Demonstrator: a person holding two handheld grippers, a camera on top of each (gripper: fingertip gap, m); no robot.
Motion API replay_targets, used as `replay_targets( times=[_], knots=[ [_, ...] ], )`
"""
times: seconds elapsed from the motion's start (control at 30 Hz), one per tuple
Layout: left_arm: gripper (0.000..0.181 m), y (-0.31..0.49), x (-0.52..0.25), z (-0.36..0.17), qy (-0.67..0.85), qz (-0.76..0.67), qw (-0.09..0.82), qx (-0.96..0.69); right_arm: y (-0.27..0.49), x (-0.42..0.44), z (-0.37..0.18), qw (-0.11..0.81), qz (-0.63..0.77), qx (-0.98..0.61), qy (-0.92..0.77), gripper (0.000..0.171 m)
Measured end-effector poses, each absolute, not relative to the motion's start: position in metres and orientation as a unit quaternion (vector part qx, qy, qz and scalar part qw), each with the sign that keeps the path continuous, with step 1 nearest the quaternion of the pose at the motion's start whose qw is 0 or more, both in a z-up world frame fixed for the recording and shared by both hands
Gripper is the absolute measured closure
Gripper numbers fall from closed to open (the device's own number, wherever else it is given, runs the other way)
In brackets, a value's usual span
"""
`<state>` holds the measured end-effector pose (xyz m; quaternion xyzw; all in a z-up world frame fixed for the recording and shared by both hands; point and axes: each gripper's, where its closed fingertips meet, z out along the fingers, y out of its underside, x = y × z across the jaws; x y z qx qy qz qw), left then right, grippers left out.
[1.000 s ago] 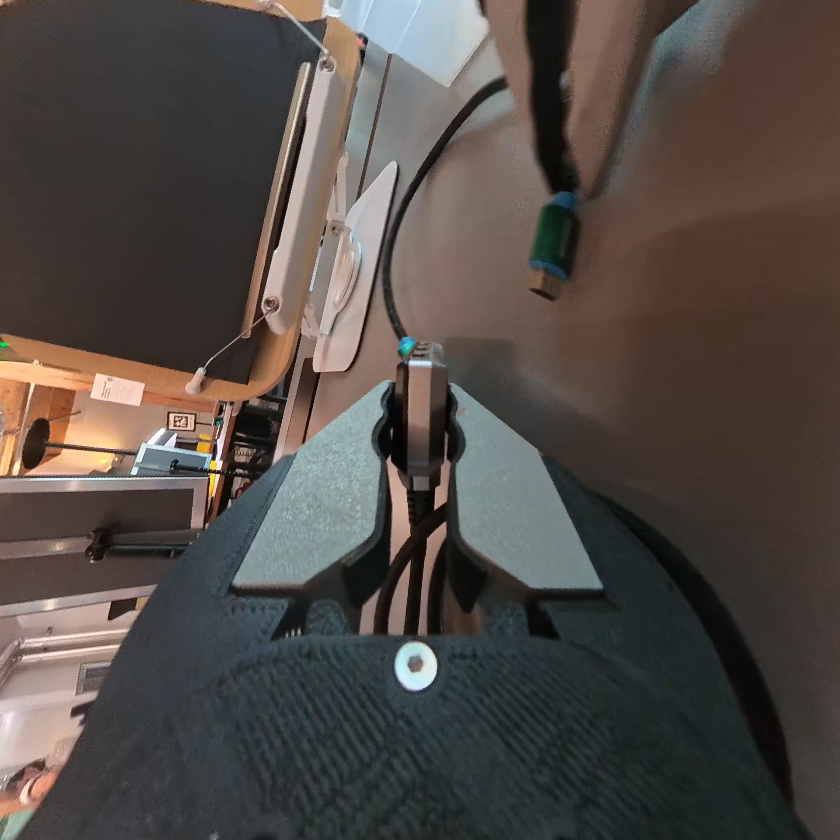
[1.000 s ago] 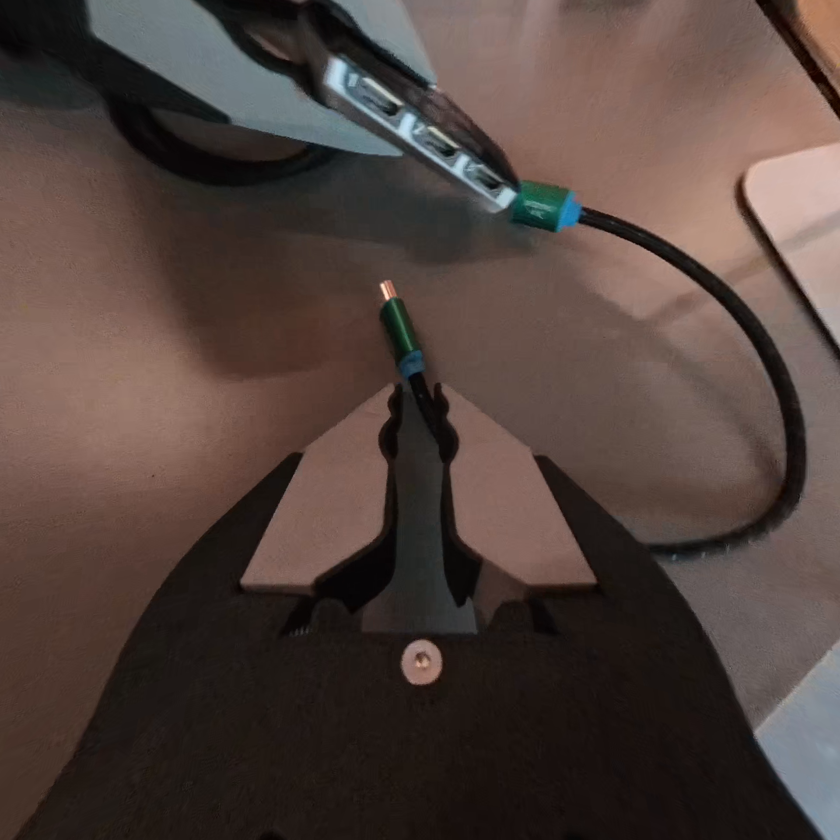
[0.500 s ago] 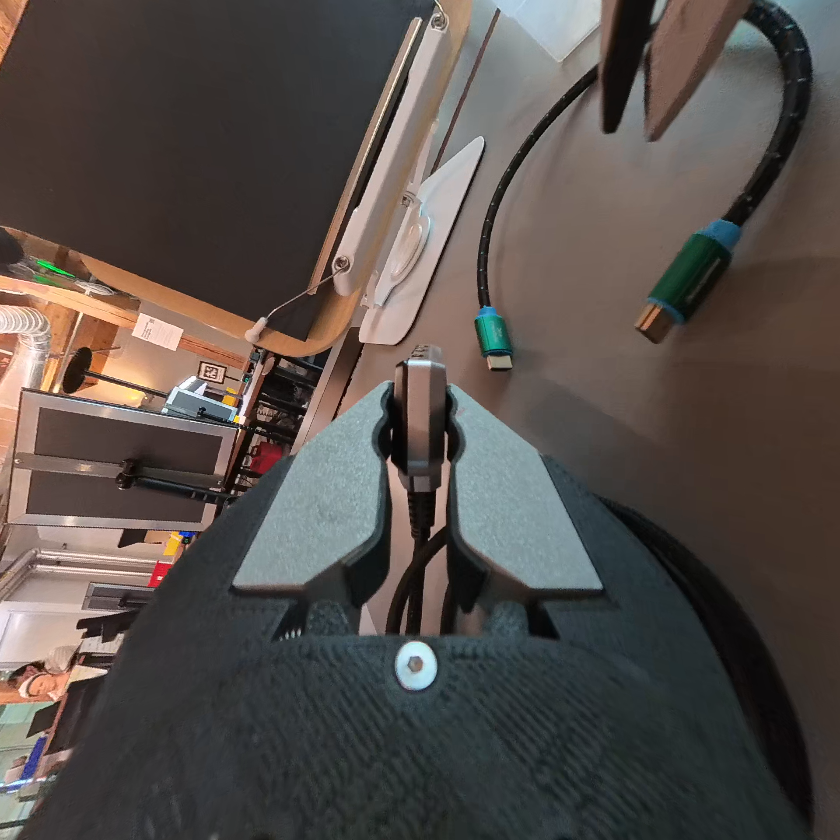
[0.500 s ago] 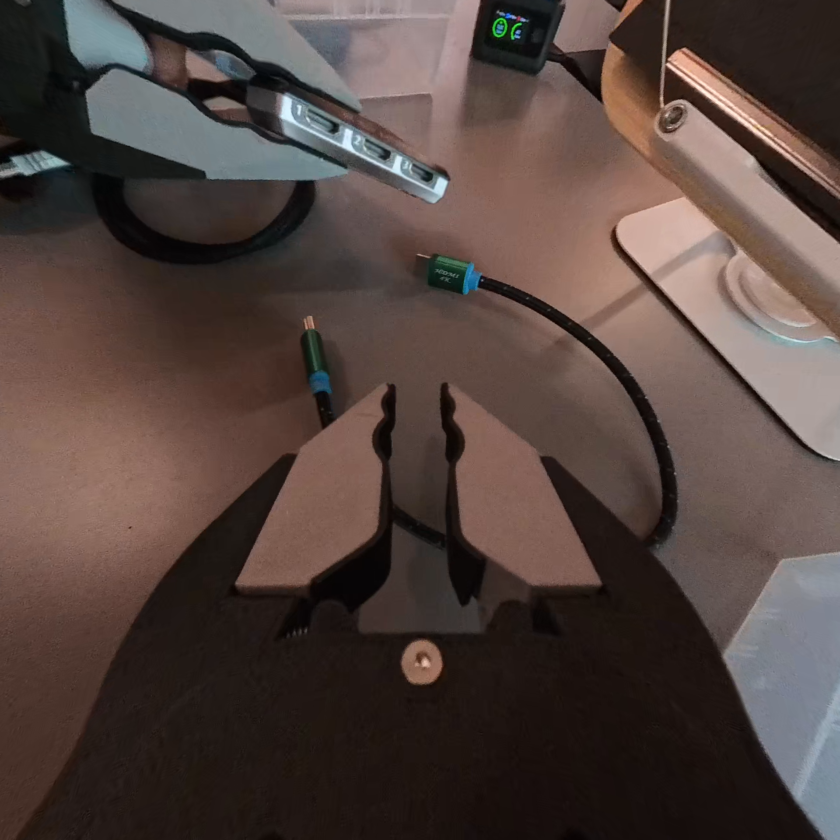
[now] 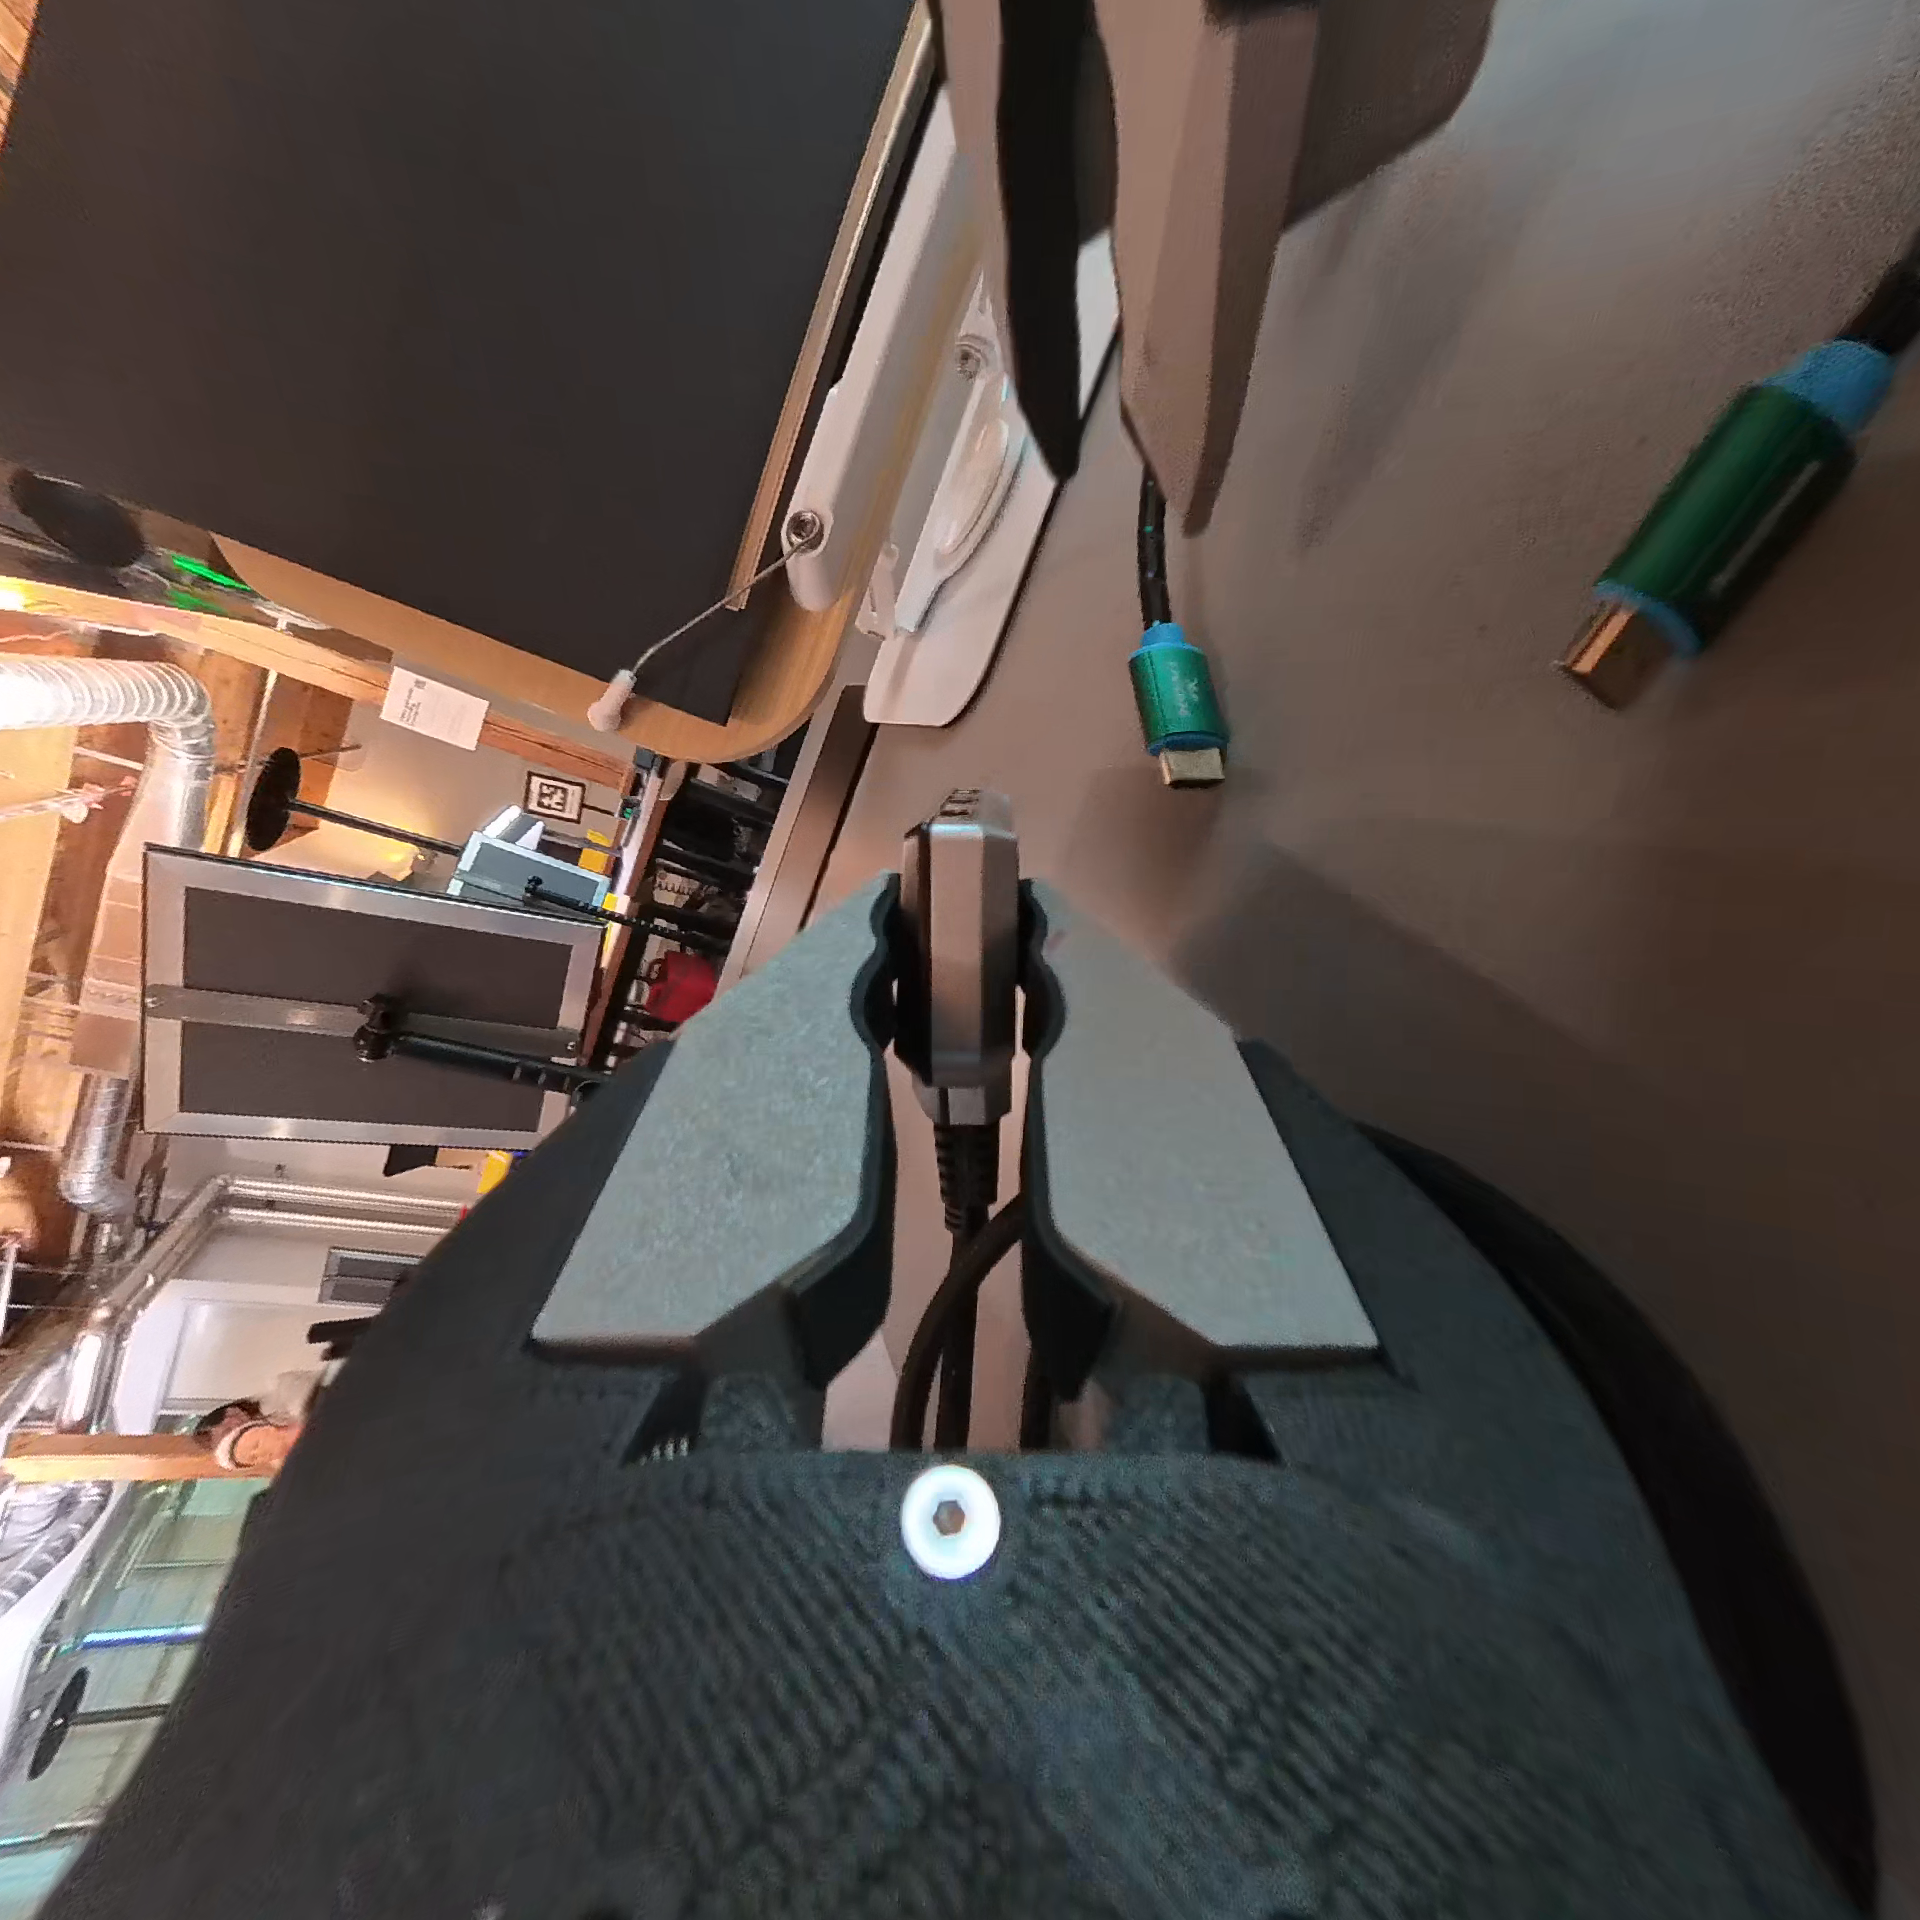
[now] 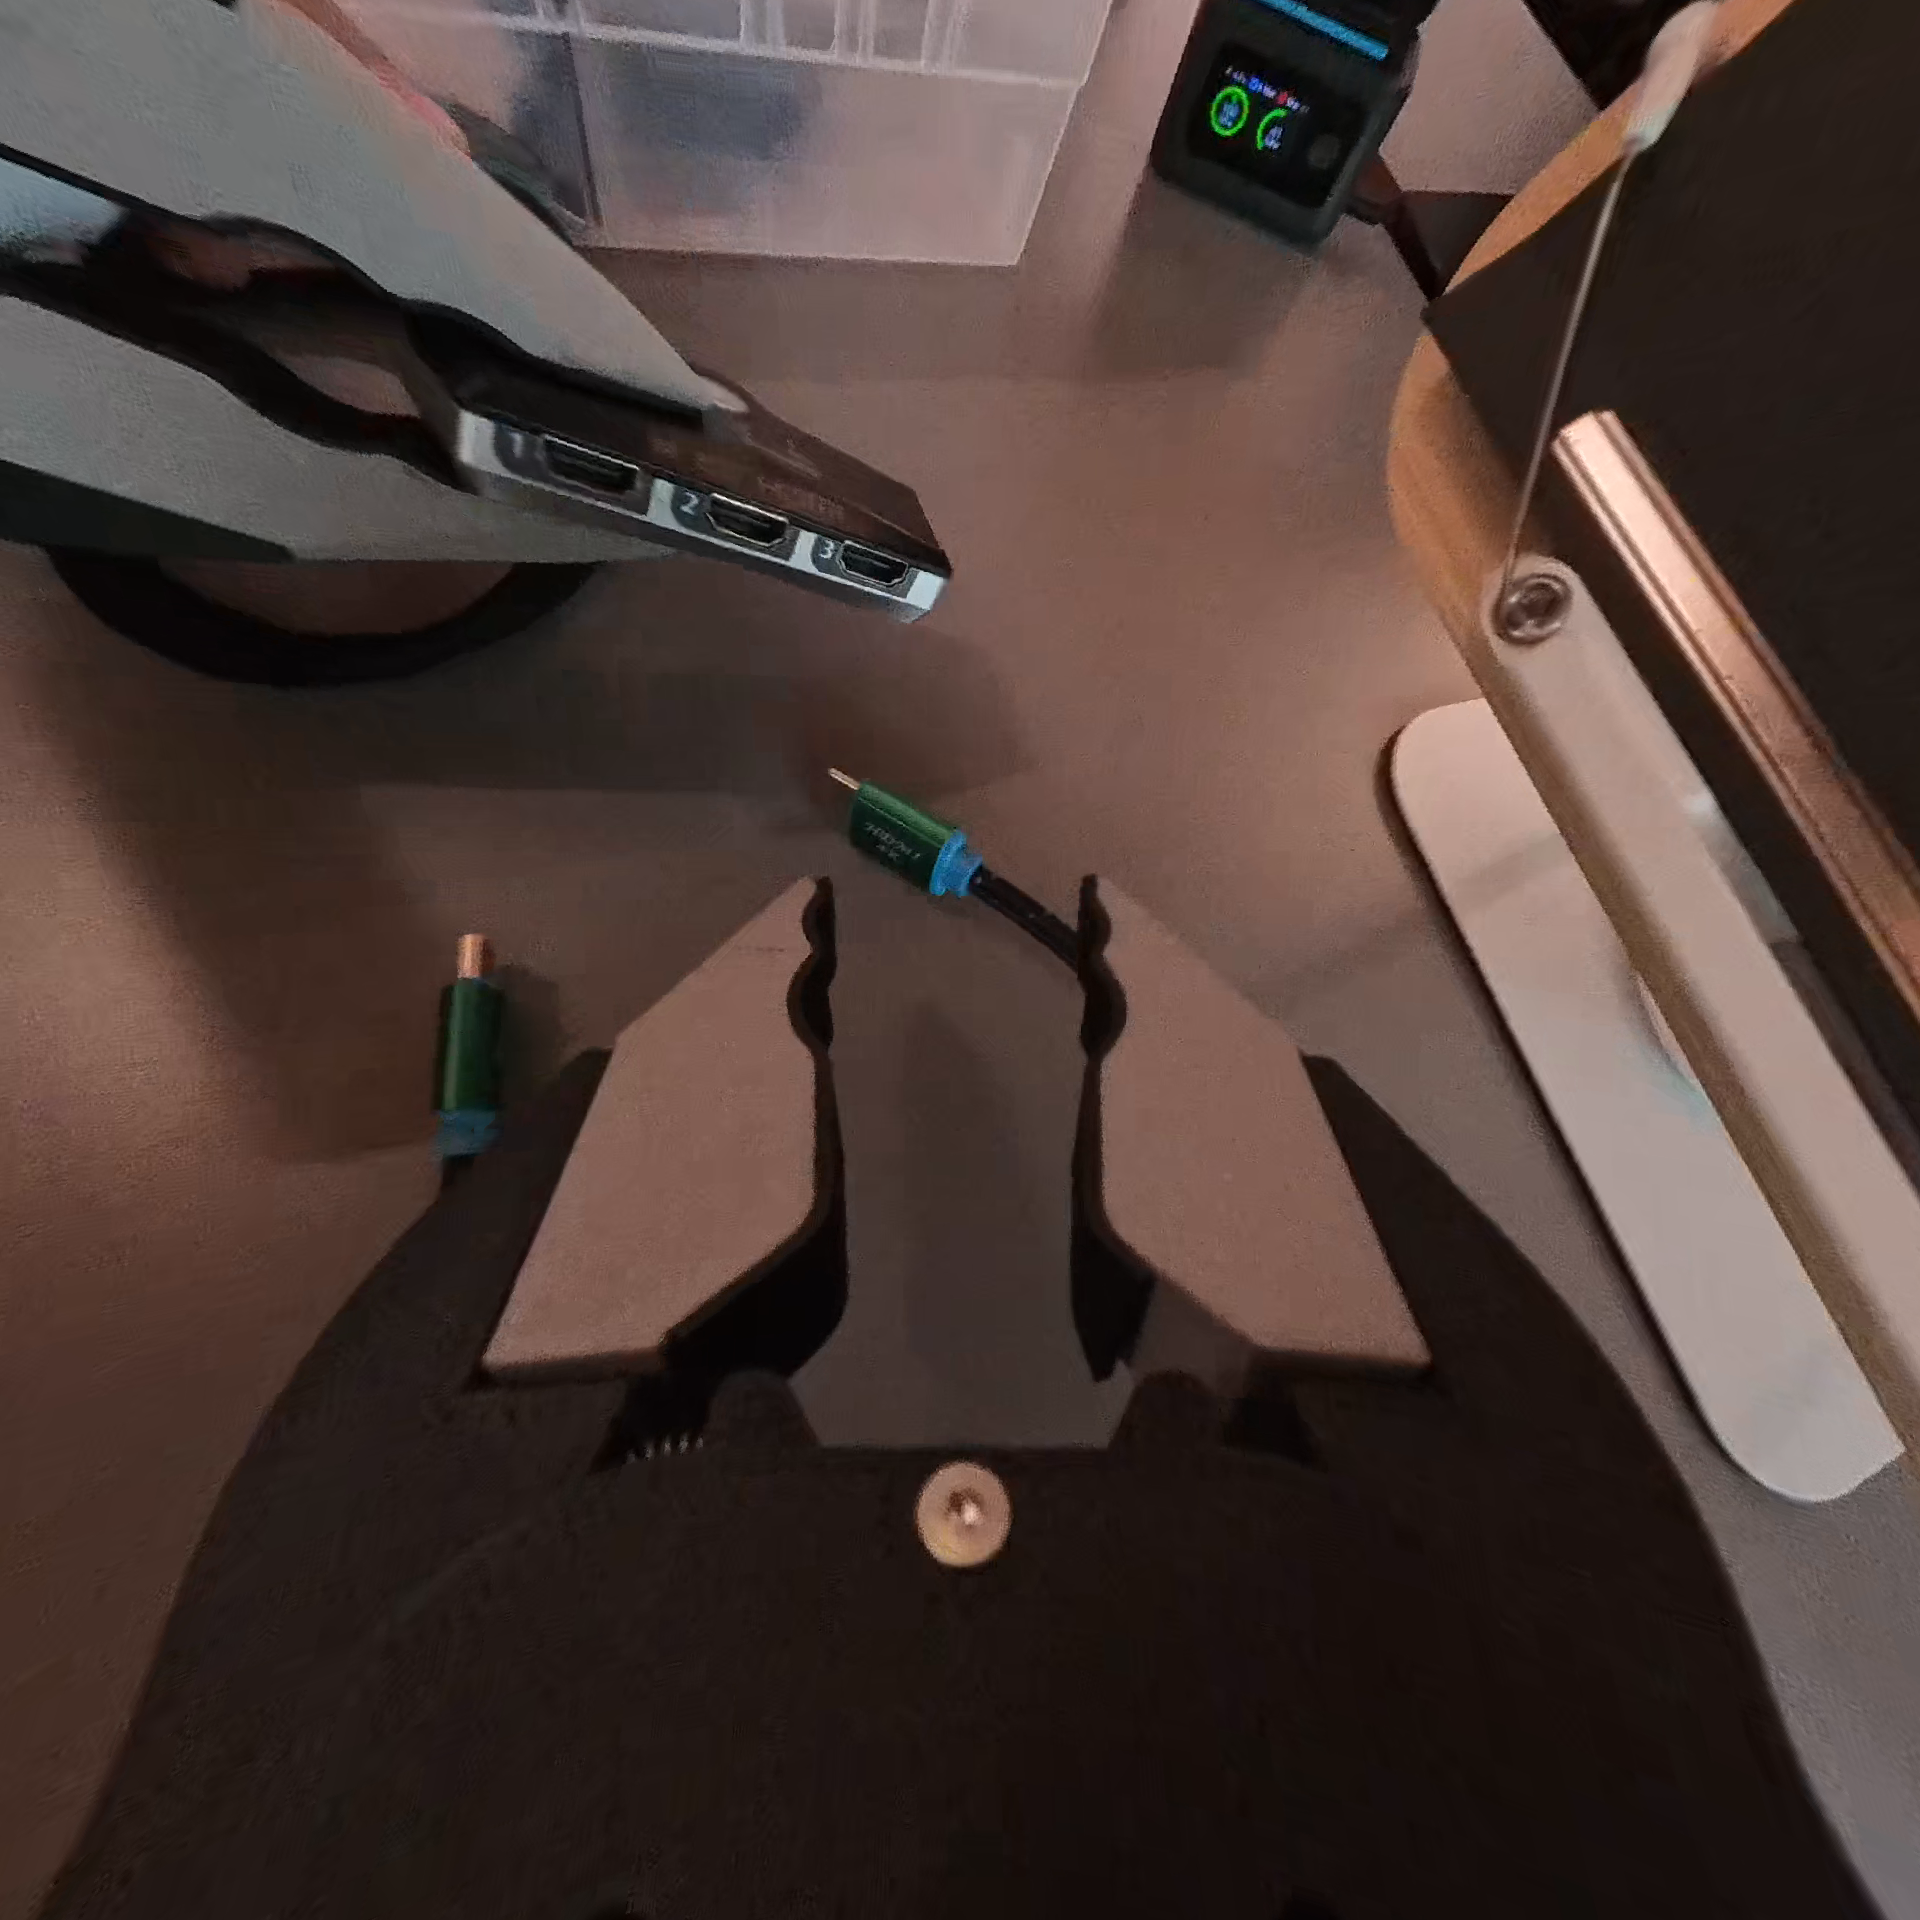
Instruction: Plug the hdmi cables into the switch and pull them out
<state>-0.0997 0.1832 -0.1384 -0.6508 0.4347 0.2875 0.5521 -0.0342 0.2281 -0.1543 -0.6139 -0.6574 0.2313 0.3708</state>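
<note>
Now unplugged: both green-headed cables (image 6: pixel 906 834) (image 6: pixel 470 1044) lie loose mid-table, the switch (image 6: pixel 717 499) with all ports empty clamped aloft in the left gripper (image 5: pixel 961 914), right gripper (image 6: pixel 954 894) newly spread wide and empty; pull-out apparently done.

Brushed-metal switch (image 6: pixel 717 509), glossy green plugs (image 5: pixel 1179 694), braided cable (image 6: pixel 1023 914), matt table (image 6: pixel 1143 623).

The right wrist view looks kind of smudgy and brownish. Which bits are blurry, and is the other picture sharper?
Right wrist view: dim, warm light; the switch and left gripper are motion-smeared, and the plastic box is soft. Left wrist view: brighter; the near green plug is blurred, the switch's edge fairly sharp, and straight lines bend.
</note>
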Motion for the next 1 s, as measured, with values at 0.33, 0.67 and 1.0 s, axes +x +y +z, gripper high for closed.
replay_targets(
  times=[0.33,0.67,1.0],
  knots=[
    [0.163,0.185,-0.093,-0.148,0.470,0.284,0.538,-0.639,0.233,-0.048,-0.181,0.354,0.178,-0.545,-0.739,0.149],
    [0.163,0.183,-0.088,-0.150,0.476,0.293,0.536,-0.633,0.256,-0.053,-0.191,0.419,0.052,-0.532,-0.734,0.149],
    [0.162,0.185,-0.080,-0.156,0.492,0.320,0.520,-0.621,0.257,-0.061,-0.193,0.412,0.150,-0.568,-0.697,0.146]
  ],
)
